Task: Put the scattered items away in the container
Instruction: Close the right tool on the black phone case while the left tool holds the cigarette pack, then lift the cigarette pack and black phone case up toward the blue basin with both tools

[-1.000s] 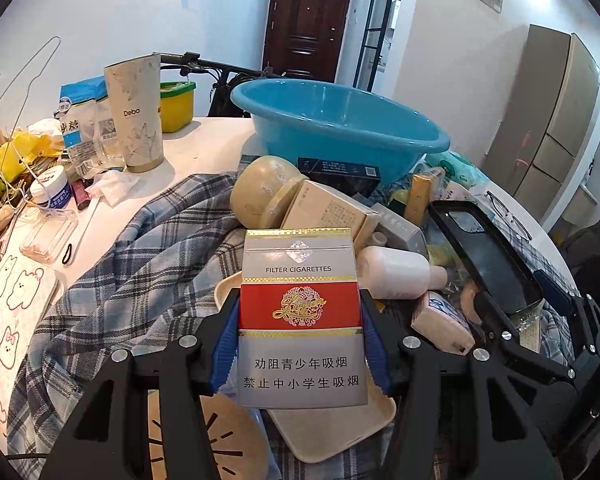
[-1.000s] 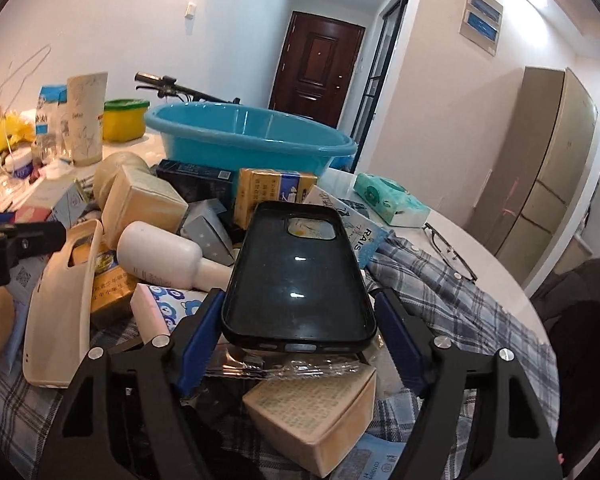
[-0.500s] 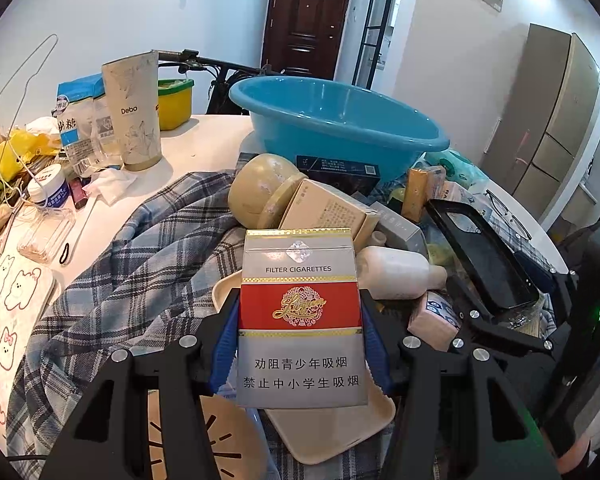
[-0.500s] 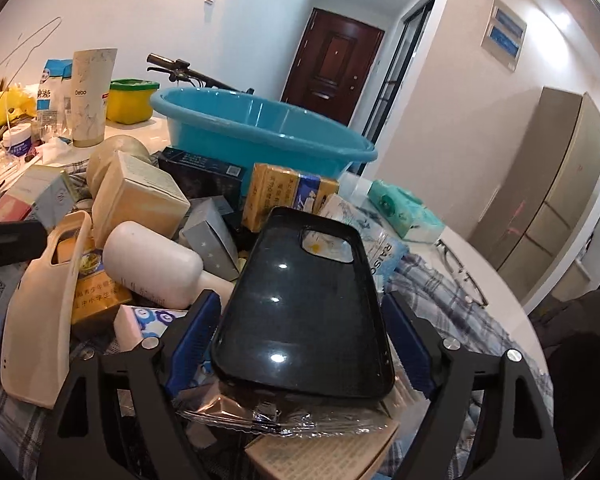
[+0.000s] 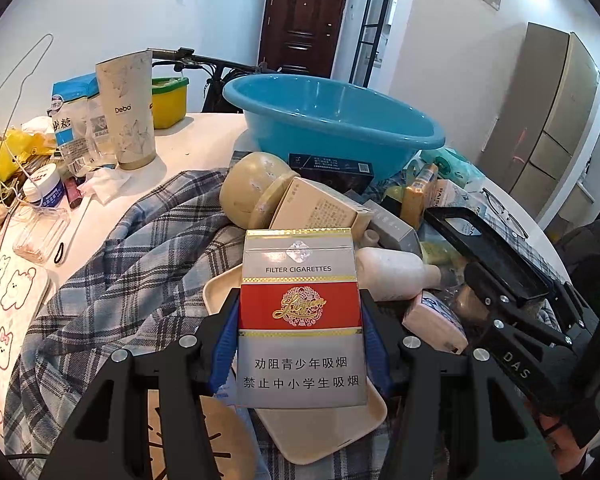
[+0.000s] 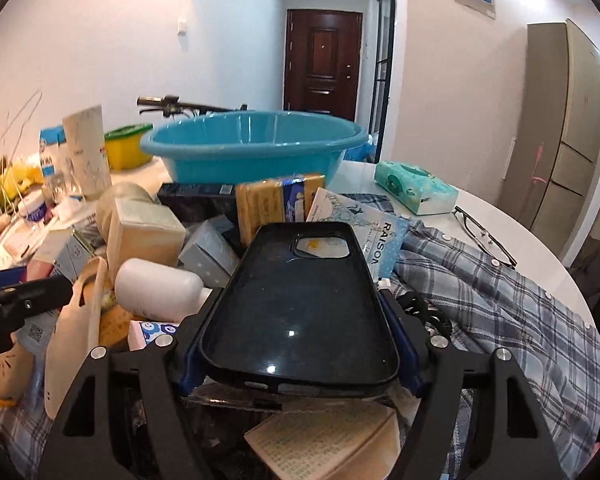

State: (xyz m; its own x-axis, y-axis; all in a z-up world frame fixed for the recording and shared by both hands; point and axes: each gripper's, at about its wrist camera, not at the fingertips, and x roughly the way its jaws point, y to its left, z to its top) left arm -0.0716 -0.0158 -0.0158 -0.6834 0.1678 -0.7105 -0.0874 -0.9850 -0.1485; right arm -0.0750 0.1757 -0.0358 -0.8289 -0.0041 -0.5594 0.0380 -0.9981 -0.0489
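My left gripper (image 5: 300,320) is shut on a red and silver cigarette pack (image 5: 300,320), held upright above a cream tray (image 5: 332,428). My right gripper (image 6: 300,340) is shut on a black phone case (image 6: 300,312), lifted above the pile; it also shows in the left wrist view (image 5: 492,252). The blue basin (image 5: 332,124) stands at the back of the table, also in the right wrist view (image 6: 256,152). Scattered boxes, a white bottle (image 6: 156,288) and a beige round jar (image 5: 252,184) lie in front of it on a plaid shirt (image 5: 132,280).
A tall paper cup (image 5: 126,112), sugar bags (image 5: 70,116) and a yellow tub (image 5: 168,100) stand at the left. A green tissue pack (image 6: 416,188) and glasses (image 6: 484,240) lie at the right. A bicycle handlebar (image 6: 172,102) is behind the basin.
My right gripper has lifted the phone case up and turned to face the basin more squarely. The left gripper with the cigarette pack has barely moved.
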